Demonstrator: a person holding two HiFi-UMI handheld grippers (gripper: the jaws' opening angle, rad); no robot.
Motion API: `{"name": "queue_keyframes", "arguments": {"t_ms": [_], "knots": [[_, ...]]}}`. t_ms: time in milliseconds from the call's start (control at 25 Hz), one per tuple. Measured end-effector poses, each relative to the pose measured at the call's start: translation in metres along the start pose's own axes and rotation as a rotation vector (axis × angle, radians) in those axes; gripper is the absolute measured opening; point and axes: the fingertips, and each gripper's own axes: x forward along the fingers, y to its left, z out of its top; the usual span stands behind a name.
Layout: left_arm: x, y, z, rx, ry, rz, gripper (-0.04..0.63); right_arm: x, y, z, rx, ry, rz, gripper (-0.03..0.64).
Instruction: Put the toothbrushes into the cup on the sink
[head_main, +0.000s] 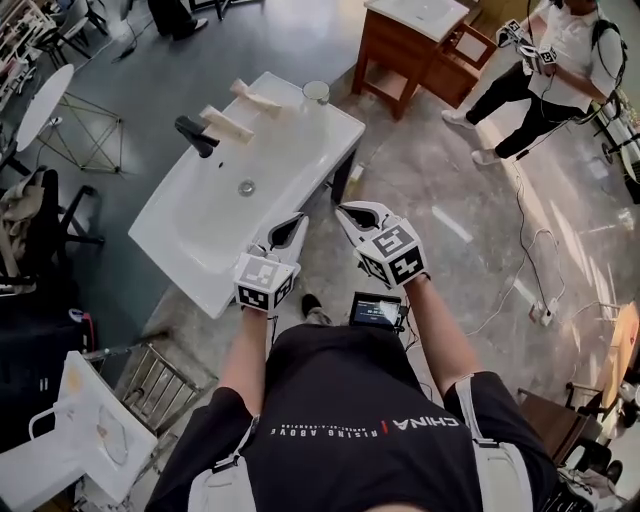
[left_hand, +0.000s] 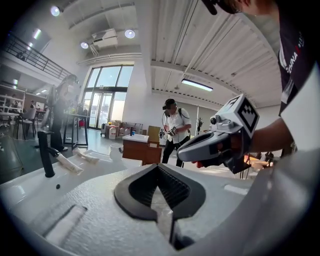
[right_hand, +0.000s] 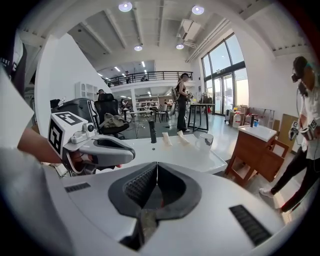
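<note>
A white sink (head_main: 190, 235) stands ahead of me on the left. Behind its basin sit a black faucet (head_main: 195, 135), two pale wrapped toothbrushes (head_main: 228, 123) (head_main: 255, 97) and, at the far corner, a cup (head_main: 316, 92). My left gripper (head_main: 297, 220) is shut and empty near the sink's front right edge. Beside it, over the floor, my right gripper (head_main: 352, 208) is also shut and empty. The left gripper view shows shut jaws (left_hand: 159, 167), the toothbrushes (left_hand: 67, 162) and the cup (left_hand: 115, 150). The right gripper view shows shut jaws (right_hand: 156, 165), the toothbrushes (right_hand: 166, 138) and the cup (right_hand: 205, 139).
A wooden vanity cabinet (head_main: 410, 45) stands beyond the sink on the right. A second person (head_main: 555, 60) holding grippers stands at the far right. A wire rack (head_main: 150, 380) and another white sink (head_main: 70, 440) sit at my lower left. Cables (head_main: 520, 270) cross the floor.
</note>
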Motion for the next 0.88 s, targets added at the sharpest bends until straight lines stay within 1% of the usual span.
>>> {"name": "queue_keyframes", "arguments": {"t_ms": [160,320,400,520,640,880], "knots": [[0.015,0.007,-0.005,-0.023,0.016,-0.010,0.003,0.010,-0.014,-0.004,0.013,0.026,0.007,0.020],[0.034,0.015,-0.007,-0.024,0.042,0.001,0.003,0.023,-0.036,-0.004,0.025,0.037,0.027,0.023],[0.046,0.024,-0.004,-0.024,0.045,0.025,0.003,0.034,-0.049,-0.001,0.021,0.039,0.048,0.023],[0.063,0.037,0.004,-0.037,0.043,0.078,0.003,0.046,-0.066,0.008,0.001,0.045,0.105,0.034],[0.080,0.045,0.012,-0.033,0.050,0.115,0.003,0.056,-0.087,0.020,-0.013,0.036,0.151,0.038],[0.119,0.061,0.035,-0.057,0.020,0.204,0.003,0.073,-0.127,0.043,-0.068,0.021,0.238,0.044]]}}
